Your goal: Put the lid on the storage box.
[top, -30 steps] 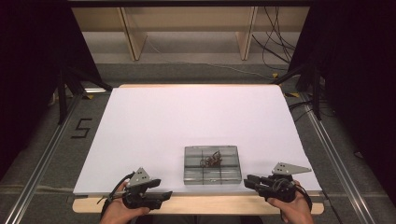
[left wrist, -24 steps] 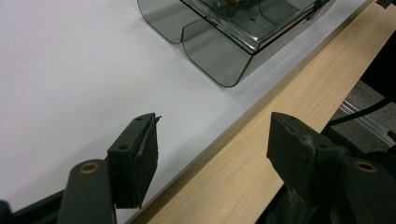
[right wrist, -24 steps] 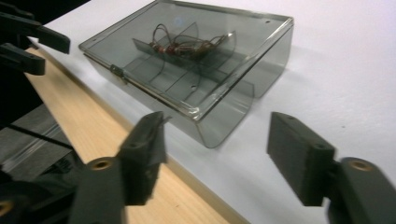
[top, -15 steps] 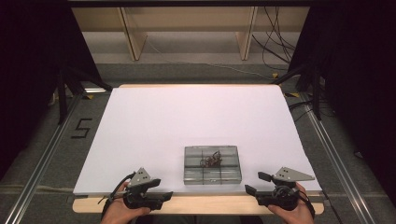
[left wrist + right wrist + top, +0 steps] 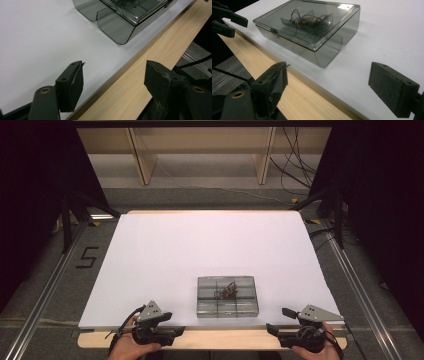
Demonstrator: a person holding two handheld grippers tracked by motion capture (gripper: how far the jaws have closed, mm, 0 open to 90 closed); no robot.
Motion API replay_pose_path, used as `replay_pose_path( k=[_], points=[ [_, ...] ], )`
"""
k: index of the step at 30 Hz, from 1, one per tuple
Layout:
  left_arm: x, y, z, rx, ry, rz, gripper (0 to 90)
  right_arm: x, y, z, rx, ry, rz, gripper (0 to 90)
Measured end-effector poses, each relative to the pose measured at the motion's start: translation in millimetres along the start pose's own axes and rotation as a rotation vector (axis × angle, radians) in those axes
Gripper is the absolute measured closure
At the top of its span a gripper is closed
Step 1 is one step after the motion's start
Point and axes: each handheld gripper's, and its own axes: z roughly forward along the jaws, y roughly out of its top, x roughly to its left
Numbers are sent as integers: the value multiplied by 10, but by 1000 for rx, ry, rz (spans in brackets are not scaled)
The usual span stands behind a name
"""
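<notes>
Two grippers are resting at the near wooden edge (image 5: 225, 340) of the table, and we are reading this as either a start or a finish: the box (image 5: 227, 296) is sitting closed on the white sheet (image 5: 200, 245), between the hands and a little beyond them, touched by neither. We are seeing its lid down and a clasp on the near wall in the right gripper view (image 5: 274, 32). Inside, a small tangle of wire and beads (image 5: 308, 19) is lying in one of the divided compartments; which one we cannot tell. If the work is to open or empty the box, nothing of it is showing as done. If it is to close the box and let go, it is looking finished.

We are noting the left gripper (image 5: 175, 332) with jaws standing wide and nothing between them; in its own view only sheet and wood are lying in the gap. The right gripper (image 5: 275, 320) is likewise wide and empty.

Against the earlier high views, we are finding the right gripper's jaws having just been opening, from fairly narrow to full spread, with nothing between them. The right hand (image 5: 315, 347) is sitting slightly nearer the table's edge than before. The left hand (image 5: 130, 347) and the box are keeping their places.
</notes>
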Motion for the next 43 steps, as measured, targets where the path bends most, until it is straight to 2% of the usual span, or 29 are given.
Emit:
replay_pose_path(
  k=[2, 3, 4, 5, 6, 7, 8, 9, 10, 11, 12, 13, 14, 15, 16, 17, 19, 20, 21, 22, 23, 24, 27, 28, 31, 40, 41, 42, 43],
  points=[
    [-2, -4, 1, 6, -1, -1, 311, 25, -13, -2, 3, 3, 38, 167],
    [-5, -5, -1, 9, 3, -1, 310, 6, -18, -11, -4, 1, 5, 167],
    [-5, -7, 3, 2, 0, 0, 309, 36, -26, -21, 9, 6, 45, 167],
    [-5, -3, -6, 10, -2, 5, 308, 16, -30, -18, -1, 0, 18, 167],
    [-4, -2, -10, 16, 11, 10, 307, 23, -36, -24, 0, -1, 19, 167],
    [-28, -5, -4, -3, -3, -8, 306, 15, -39, -26, 0, 0, 14, 167],
    [-20, -5, -12, 7, -9, 10, 305, 41, -41, -45, 15, 3, 42, 167],
    [-41, -6, -8, 1, -1, 0, 303, 22, -49, -45, 8, 3, 12, 167],
    [-49, -8, -7, -3, -8, -4, 302, 60, -60, -56, 19, 12, 53, 166],
    [-55, -11, 1, -10, -13, -2, 300, 51, -62, -62, 26, 6, 35, 166],
    [-47, -9, -15, 14, -8, 16, 297, 28, -68, -52, 9, 6, -8, 166],
    [-63, -13, -4, 3, -10, -2, 295, 52, -75, -55, 20, 0, 17, 166],
    [-65, -16, -4, 4, -9, 0, 292, 38, -80, -53, 18, 2, 1, 166],
    [-53, -15, -13, 18, -10, 24, 290, 59, -88, -61, 23, 3, 21, 166],
    [-57, -18, -10, 16, -10, 22, 288, 37, -85, -68, 21, 2, -16, 166],
    [-58, -17, -12, 20, -11, 21, 287, 36, -92, -65, 11, 2, -18, 166],
    [-70, -20, -4, 7, -6, 14, 286, 75, -103, -86, 44, 5, 40, 166],
    [-66, -23, -1, 9, -6, 18, 285, 36, -105, -68, 14, 2, -17, 167],
    [-83, -26, 6, -9, -19, 0, 285, 38, -111, -68, 21, -1, -18, 167],
    [-81, -26, 4, -7, -18, 1, 284, 37, -113, -71, 27, -3, -22, 167],
    [-80, -25, 1, -1, -18, 2, 283, 73, -120, -71, 38, 9, 26, 167],
    [-82, -29, 6, -6, -18, -2, 283, 78, -123, -72, 42, 10, 30, 167],
    [-72, -28, -4, 9, -7, 13, 281, 73, -125, -59, 41, 4, 15, 167],
    [-71, -29, -4, 8, -6, 13, 281, 80, -127, -68, 44, 17, 22, 167],
    [-80, -40, 17, -5, -13, -2, 280, 78, -128, -65, 44, 17, 17, 166],
    [-78, -43, 22, -1, -11, -2, 280, 50, -127, -58, 36, 17, -18, 166],
    [-60, -40, 13, 19, 4, 22, 280, 44, -126, -59, 34, 13, -23, 167],
    [-61, -40, 15, 16, 4, 19, 280, 67, -130, -63, 46, 15, 12, 167],
    [-60, -40, 14, 16, 4, 19, 280, 65, -130, -62, 48, 12, 10, 167]
  ],
)
